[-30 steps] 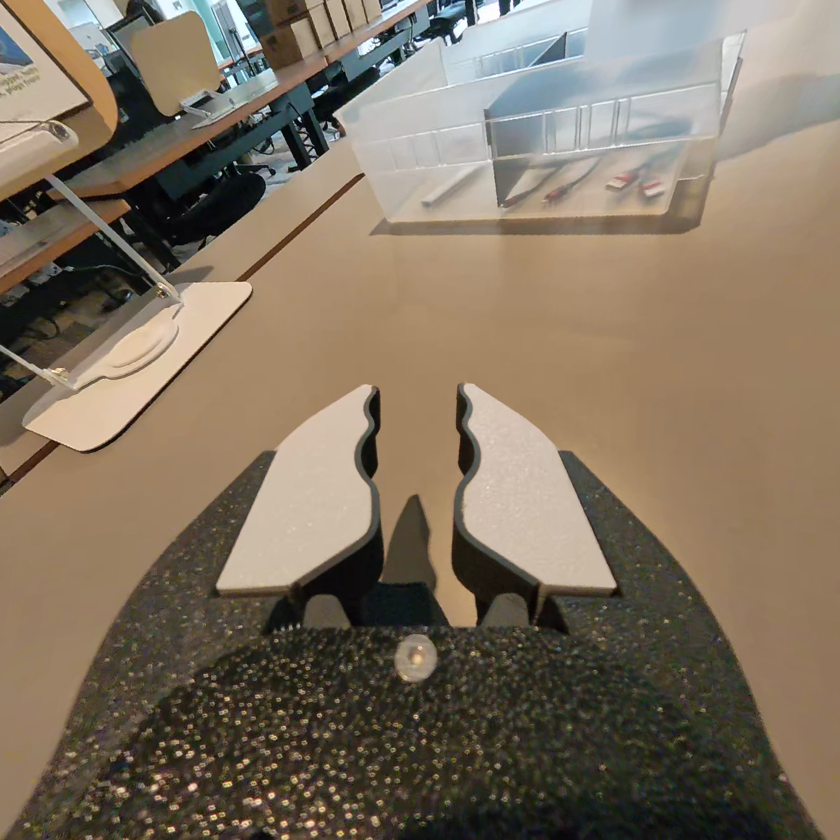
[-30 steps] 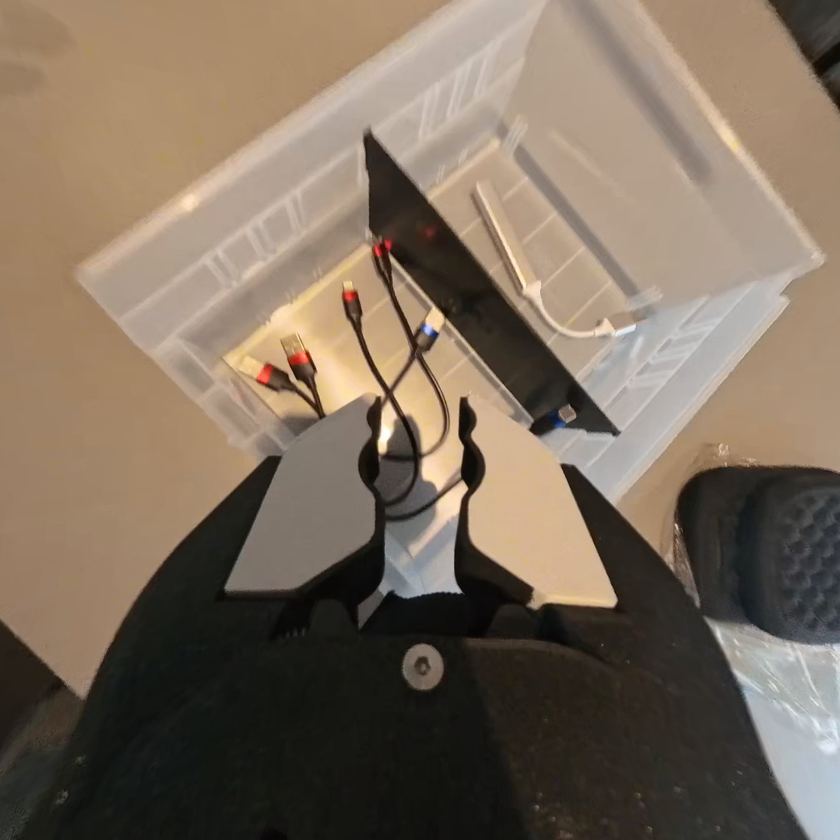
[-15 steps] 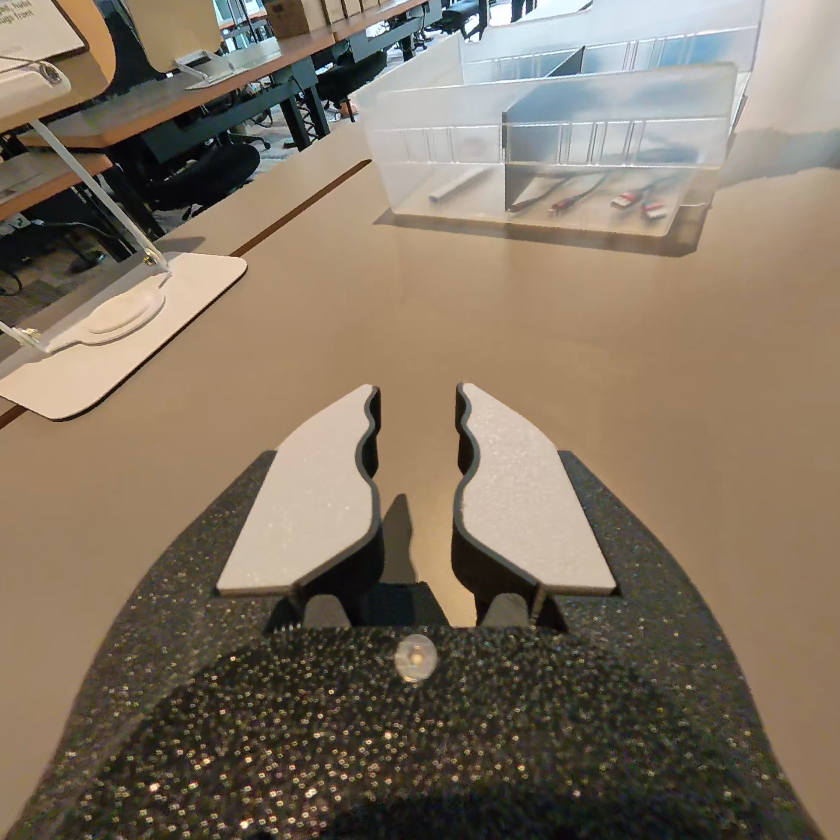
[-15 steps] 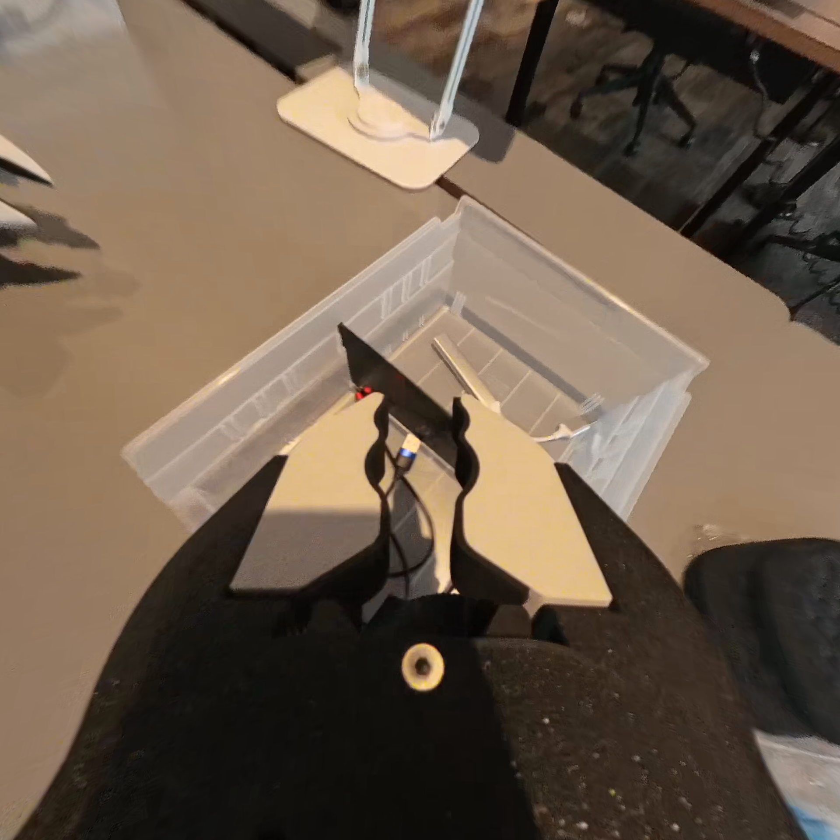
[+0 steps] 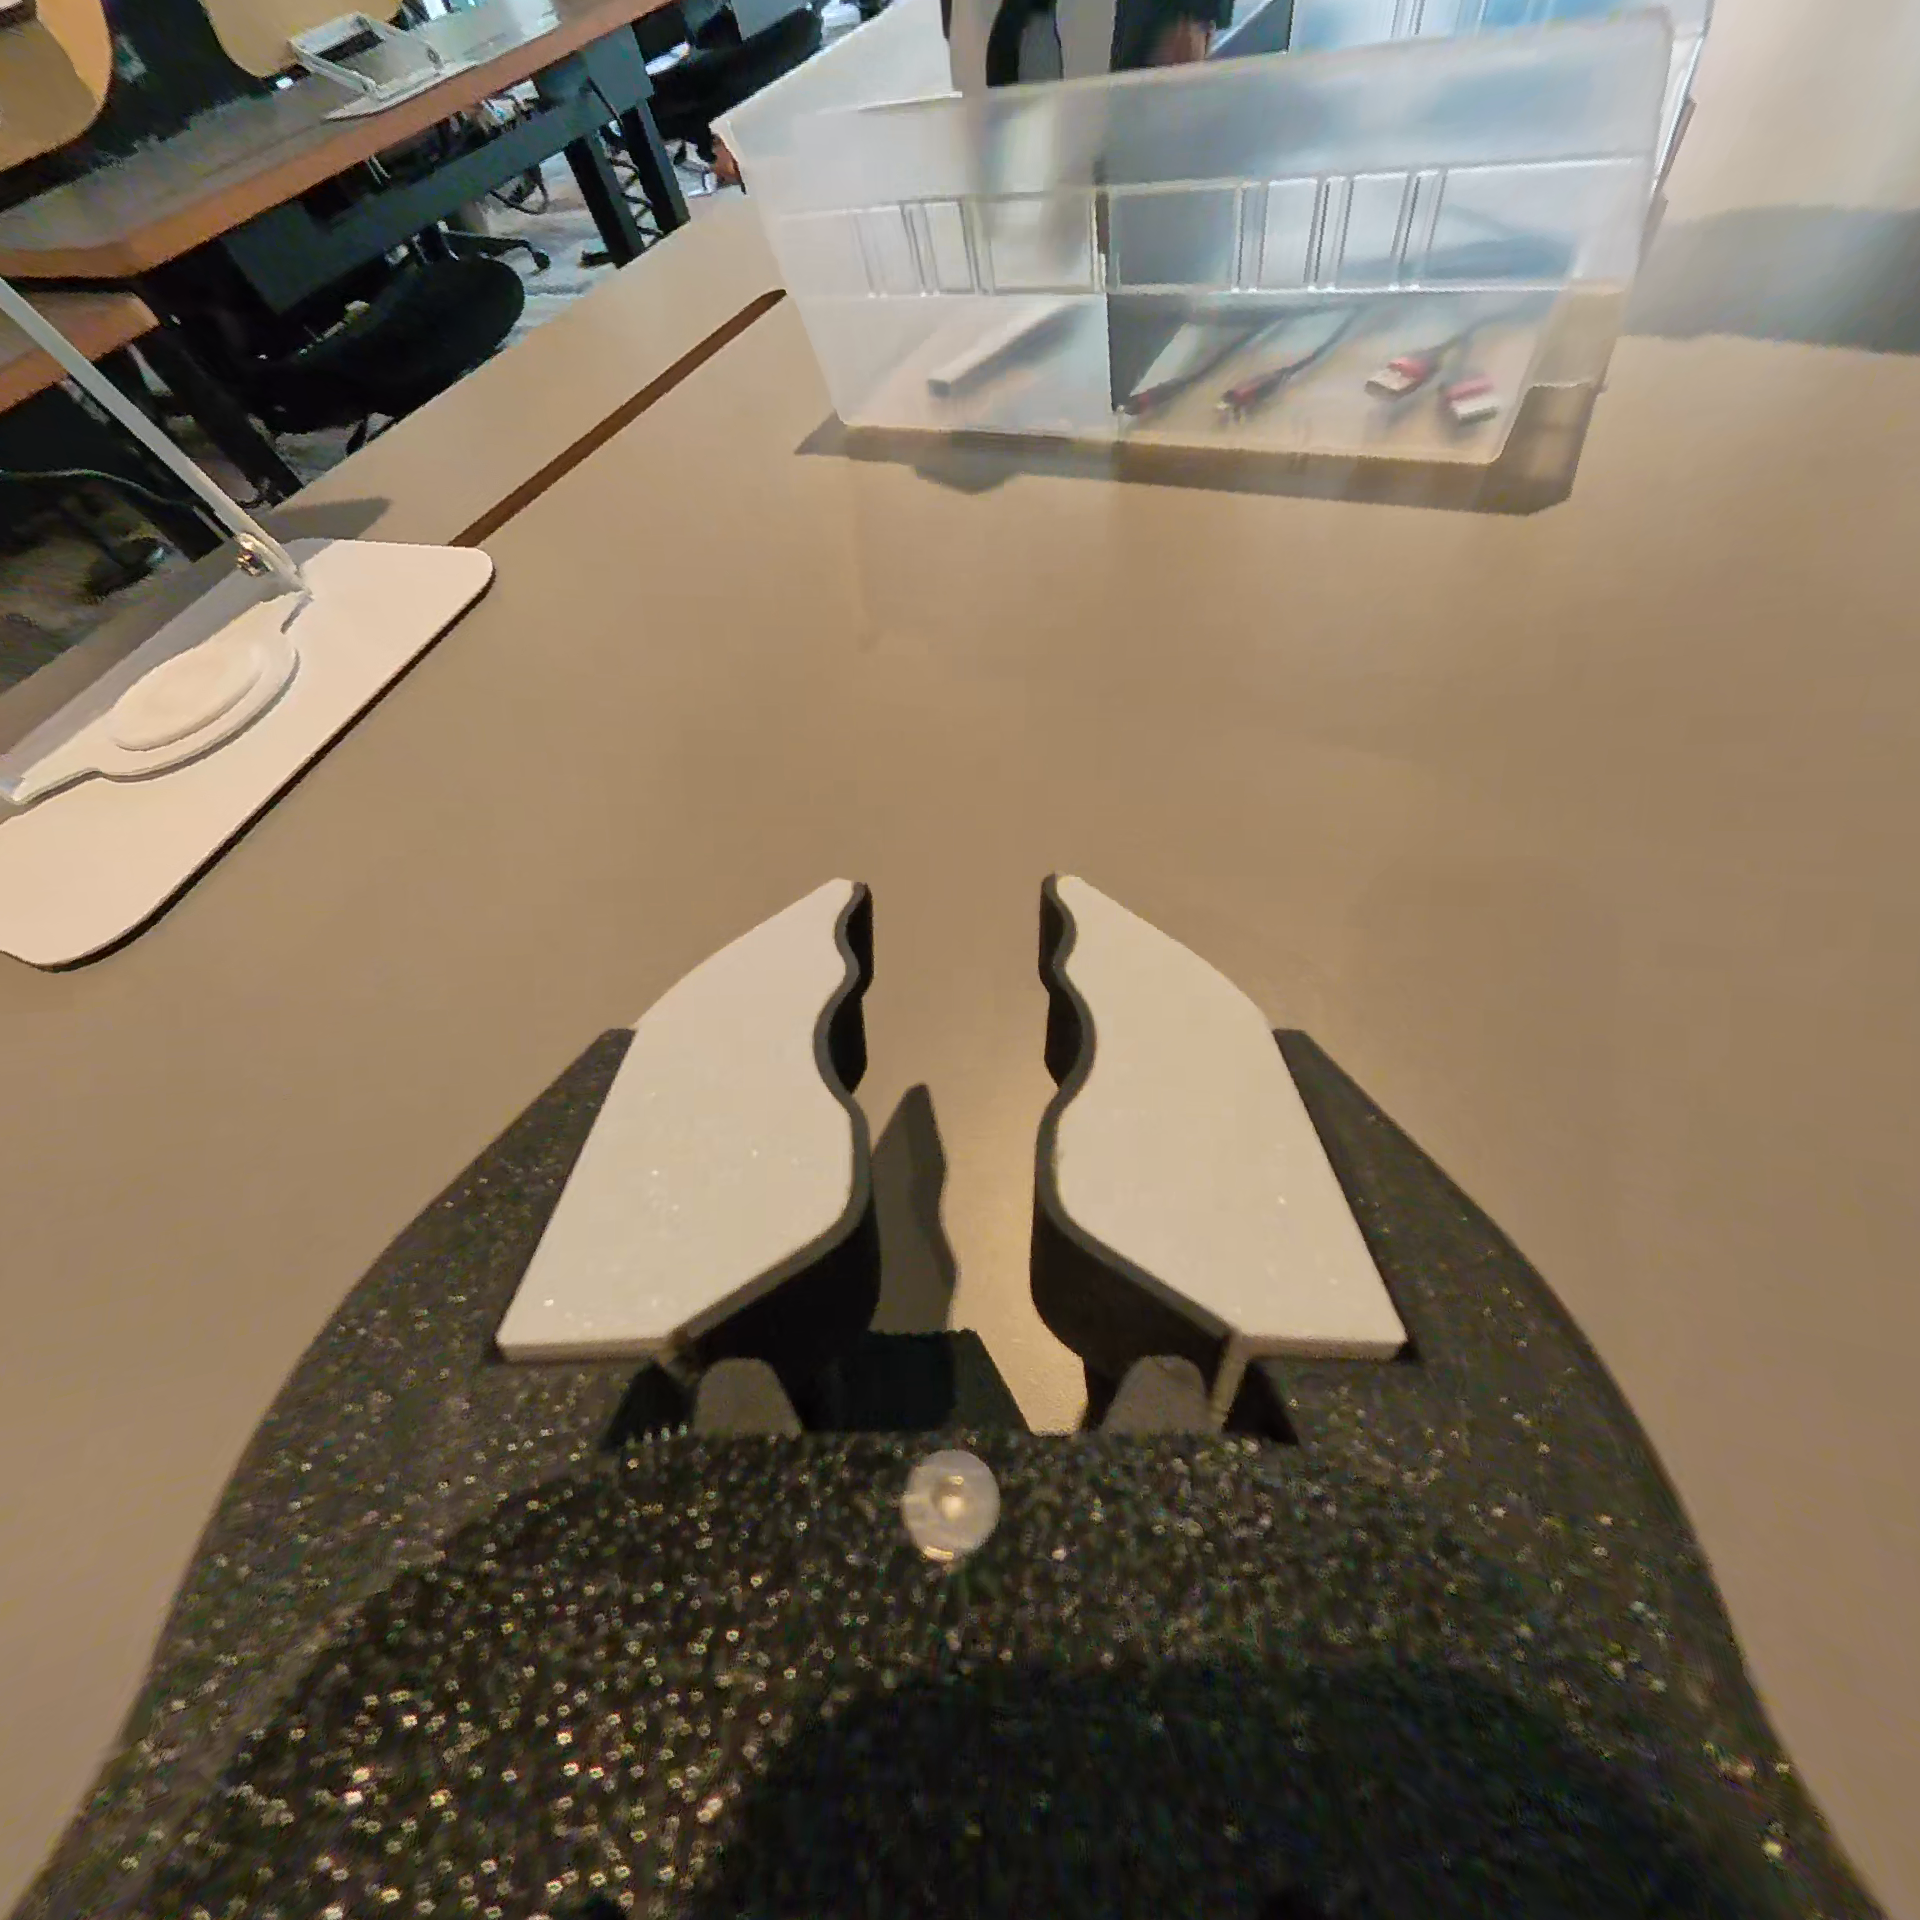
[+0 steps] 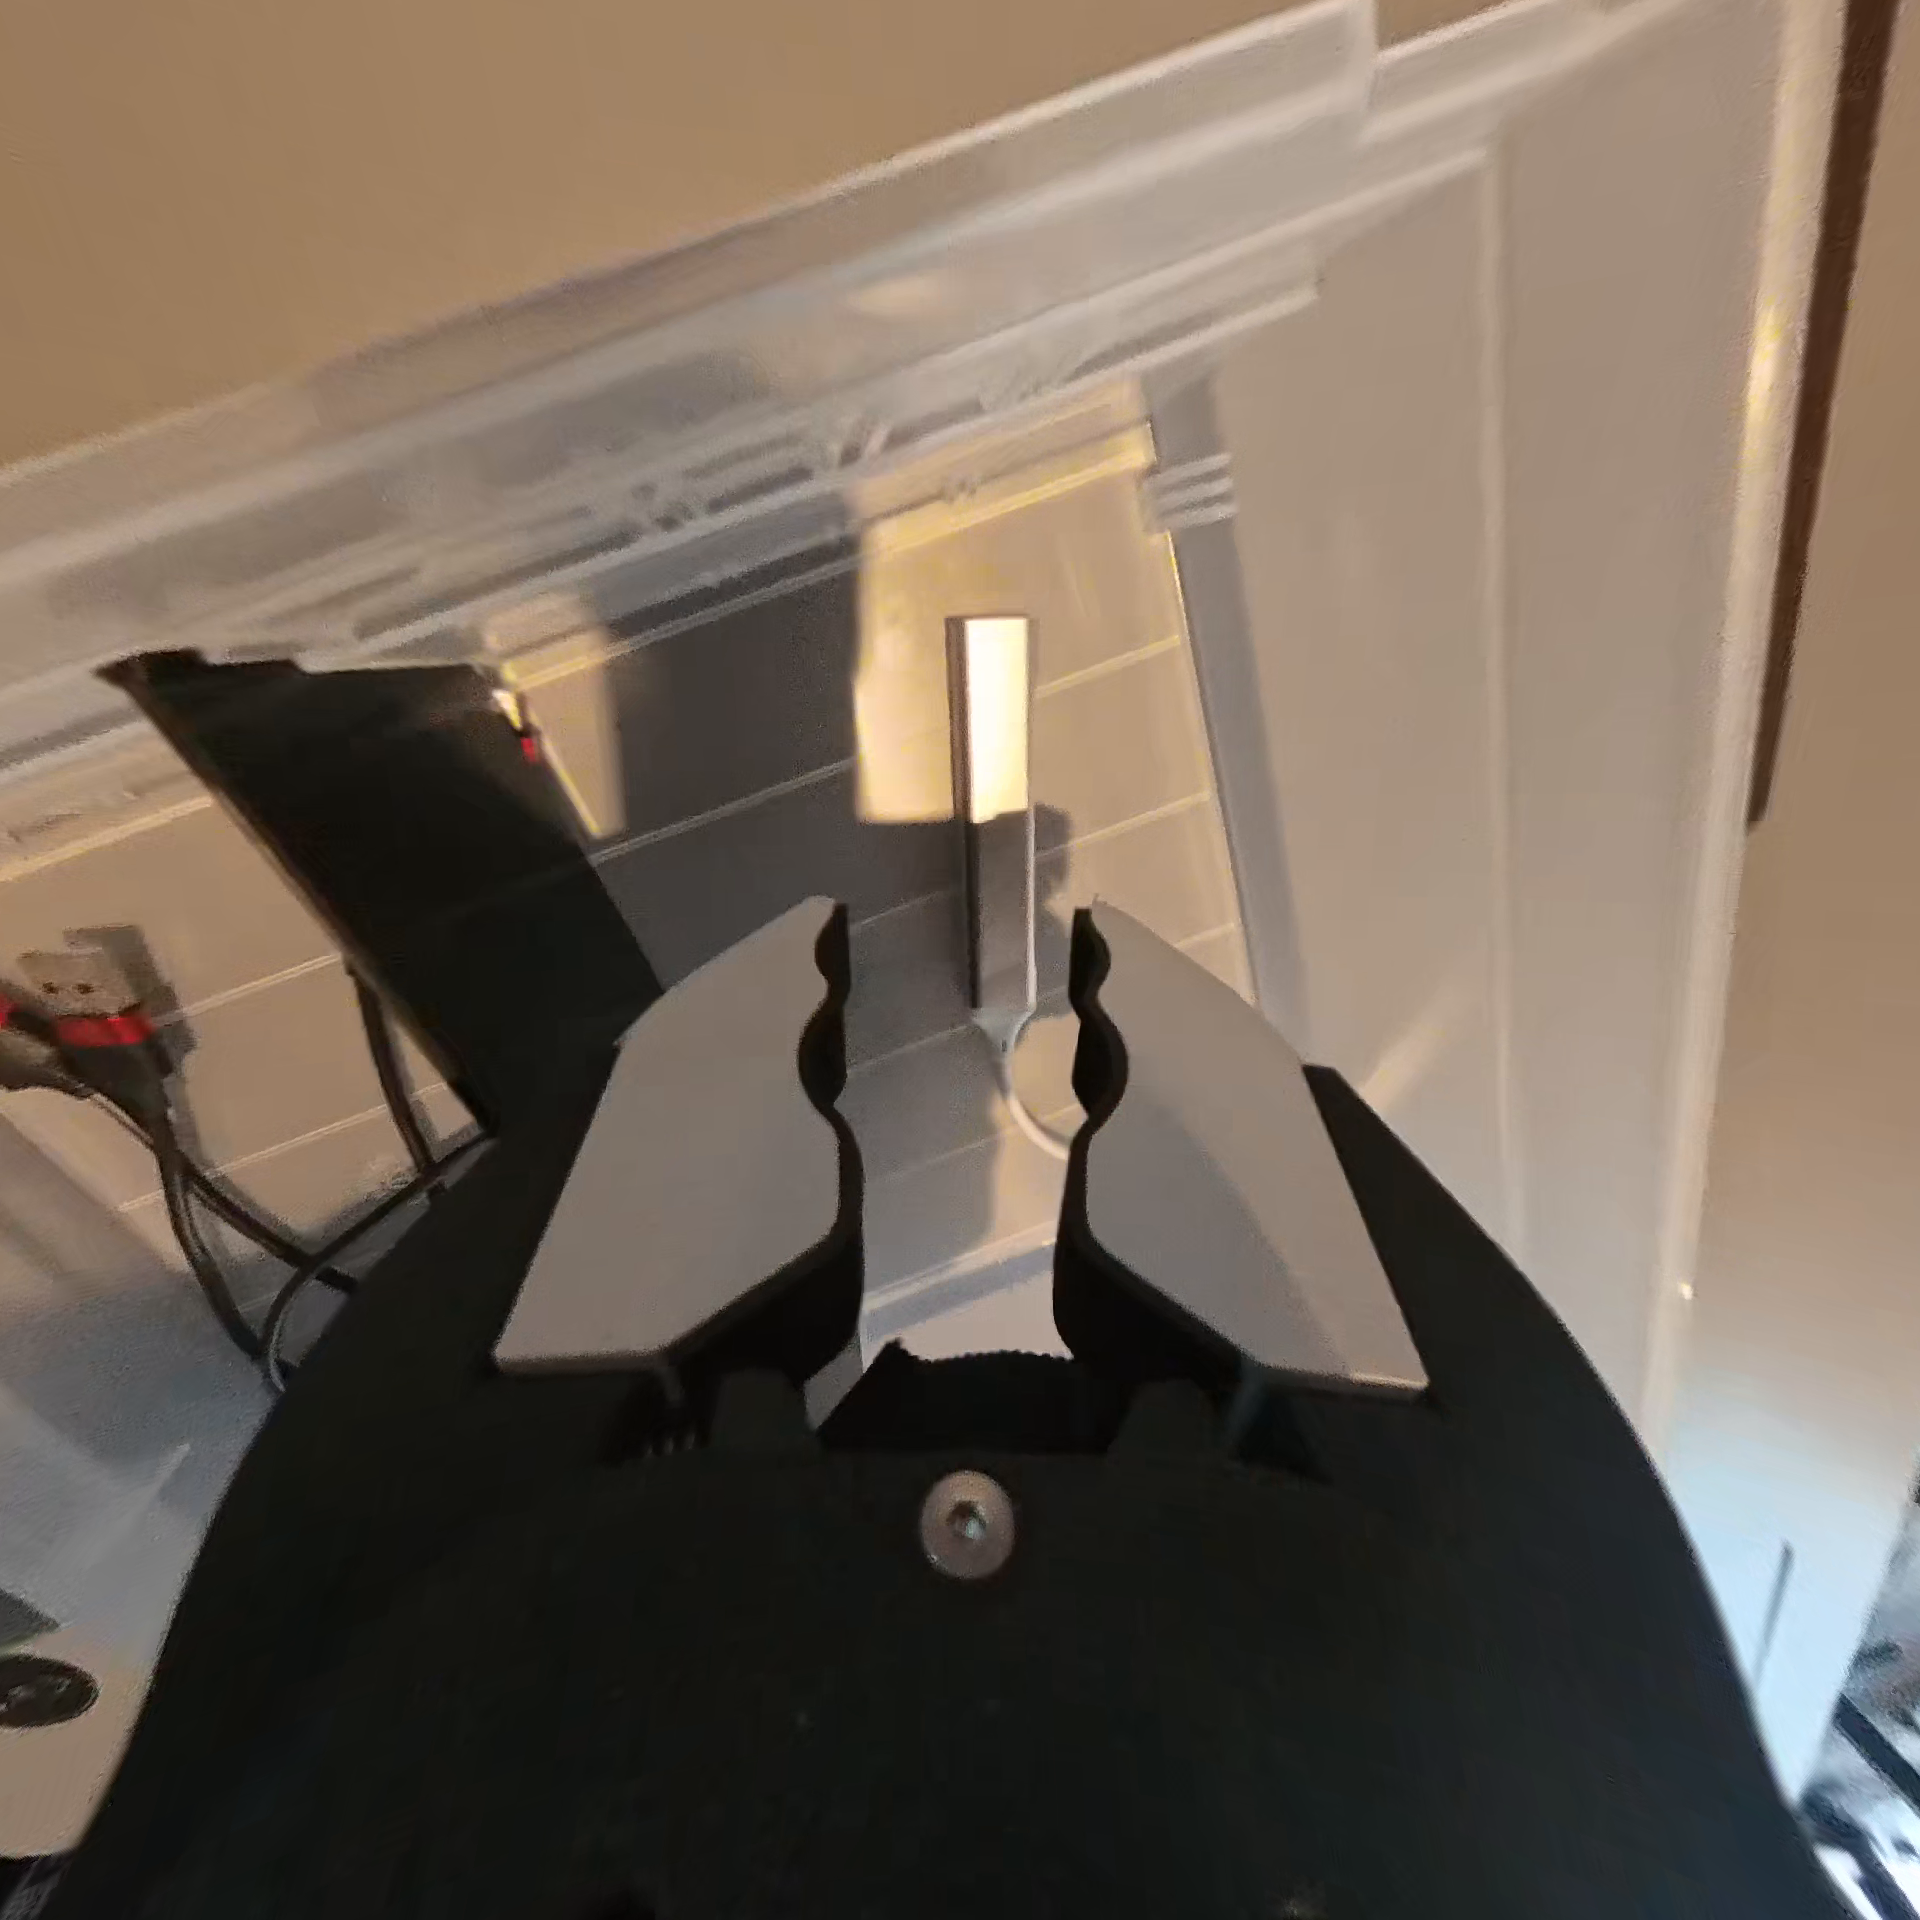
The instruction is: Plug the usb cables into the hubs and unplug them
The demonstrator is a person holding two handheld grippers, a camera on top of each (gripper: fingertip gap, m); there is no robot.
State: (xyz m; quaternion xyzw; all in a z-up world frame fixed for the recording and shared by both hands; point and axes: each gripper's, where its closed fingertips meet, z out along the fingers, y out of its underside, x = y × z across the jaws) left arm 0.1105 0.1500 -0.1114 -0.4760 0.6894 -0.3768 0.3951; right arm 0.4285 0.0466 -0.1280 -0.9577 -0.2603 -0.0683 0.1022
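My right gripper [image 6: 961, 920] hangs parted and empty over the clear bin [image 6: 727, 343], above the white hub [image 6: 992, 810]. Beyond the black divider [image 6: 416, 862] lie the USB cables [image 6: 94, 1029]. My left gripper [image 5: 956, 894], parted and empty, hovers over the table [image 5: 1351, 727].

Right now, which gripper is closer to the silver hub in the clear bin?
Right. The right gripper is inside the bin, jaws open just short of the hub. The left gripper hangs over bare table, well back from the bin.

Hub [image 6: 992, 810] in bin [image 6: 727, 343], cables [image 6: 114, 1029] left beyond divider [image 6: 416, 842].
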